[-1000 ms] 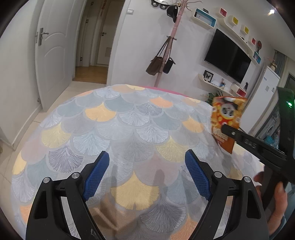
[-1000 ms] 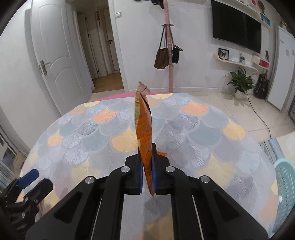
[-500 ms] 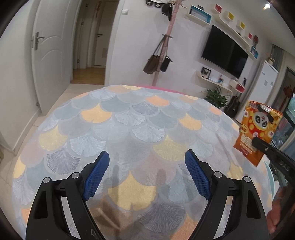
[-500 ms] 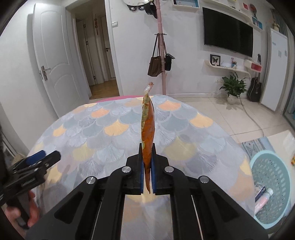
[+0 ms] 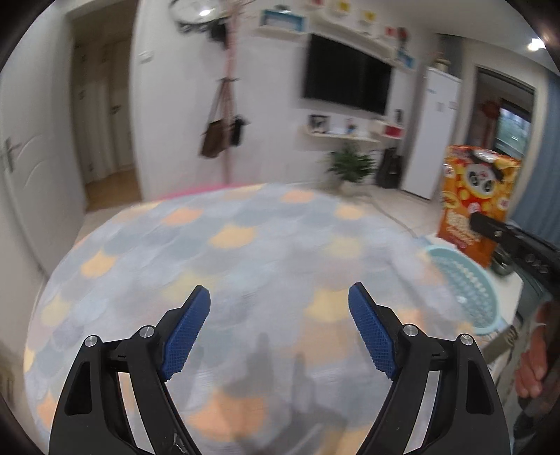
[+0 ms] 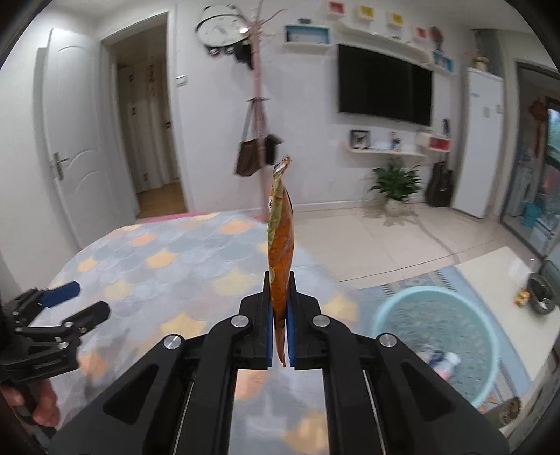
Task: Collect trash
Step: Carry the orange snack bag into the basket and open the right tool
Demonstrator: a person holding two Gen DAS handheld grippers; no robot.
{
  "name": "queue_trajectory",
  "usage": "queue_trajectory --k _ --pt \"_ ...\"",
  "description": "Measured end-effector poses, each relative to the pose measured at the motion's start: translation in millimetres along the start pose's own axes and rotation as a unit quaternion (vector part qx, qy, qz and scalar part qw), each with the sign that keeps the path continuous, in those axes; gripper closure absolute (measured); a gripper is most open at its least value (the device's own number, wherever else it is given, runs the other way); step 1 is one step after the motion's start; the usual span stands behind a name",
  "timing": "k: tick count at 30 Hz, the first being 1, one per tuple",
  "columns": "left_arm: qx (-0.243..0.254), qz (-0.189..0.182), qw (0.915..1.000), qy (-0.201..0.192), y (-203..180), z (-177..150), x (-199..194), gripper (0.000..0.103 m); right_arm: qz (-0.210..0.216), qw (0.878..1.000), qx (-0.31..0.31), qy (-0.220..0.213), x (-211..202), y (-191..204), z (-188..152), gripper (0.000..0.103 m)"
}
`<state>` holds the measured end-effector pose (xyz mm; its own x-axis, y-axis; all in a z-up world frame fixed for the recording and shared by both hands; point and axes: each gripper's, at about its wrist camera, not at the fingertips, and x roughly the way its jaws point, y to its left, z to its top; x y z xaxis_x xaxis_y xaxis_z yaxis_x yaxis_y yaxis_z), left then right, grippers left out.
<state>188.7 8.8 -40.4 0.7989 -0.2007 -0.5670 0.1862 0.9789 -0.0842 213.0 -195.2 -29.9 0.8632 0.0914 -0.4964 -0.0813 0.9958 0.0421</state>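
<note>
Above the round table's pastel scallop-patterned cloth [image 6: 168, 259], the right gripper [image 6: 279, 325] pinches a flat orange snack bag [image 6: 280, 241], while the left gripper [image 5: 280, 311], jaws just narrowing slightly, gapes empty.

White walls enclosed the room. A black wall-mounted television [image 6: 384, 91] served as the landmark: left of it stood a pink coat stand [image 6: 258, 105] hung with a brown bag [image 6: 247, 158], and further left a round clock [image 6: 219, 30], an open doorway [image 6: 148, 119] and 1 white door [image 6: 71, 126]. Below the television ran a white shelf [image 6: 383, 151], with a potted plant [image 6: 394, 184] and a dark guitar [image 6: 439, 184] on the pale tiled floor [image 6: 402, 241]. A white refrigerator [image 6: 481, 140] stood to its right.
</note>
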Motion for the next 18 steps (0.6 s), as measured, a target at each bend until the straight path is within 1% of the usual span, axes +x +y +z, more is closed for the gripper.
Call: queue_trajectory --k 3,5,6,9,11,14,18 --pt "0.028 -0.026 0.9992 -0.011 -33.8 8.3 -2.9 0.024 -0.031 0.999 0.021 0.004 -7.8 -29.5 -1.8 0.099" --pt "0.048 -0.049 0.9976 -0.012 -60.2 13.8 -0.6 0.023 -0.041 0.997 0.068 0.027 -8.0 -59.8 -4.1 0.099" --pt "0.057 -0.061 0.9965 -0.011 -72.6 15.5 1.3 0.023 -0.049 0.995 0.08 0.032 -8.4 -71.4 -3.5 0.098" --pt "0.085 -0.097 0.9917 -0.001 -107.8 17.9 9.3 0.023 -0.09 0.99 0.099 0.036 -13.5 -102.3 -8.8 0.099" --pt "0.098 -0.114 0.9887 0.004 -127.8 18.0 15.0 0.022 -0.116 0.986 0.107 0.044 -15.0 -122.2 -13.0 0.099" --pt "0.114 -0.138 0.9837 0.013 -156.9 17.6 26.8 0.022 -0.131 0.982 0.123 0.055 -16.6 -145.4 -22.1 0.099" --pt "0.115 -0.17 0.9783 0.029 -186.6 22.3 47.1 0.022 -0.154 0.972 0.157 0.081 -11.6 -186.5 -33.9 0.099"
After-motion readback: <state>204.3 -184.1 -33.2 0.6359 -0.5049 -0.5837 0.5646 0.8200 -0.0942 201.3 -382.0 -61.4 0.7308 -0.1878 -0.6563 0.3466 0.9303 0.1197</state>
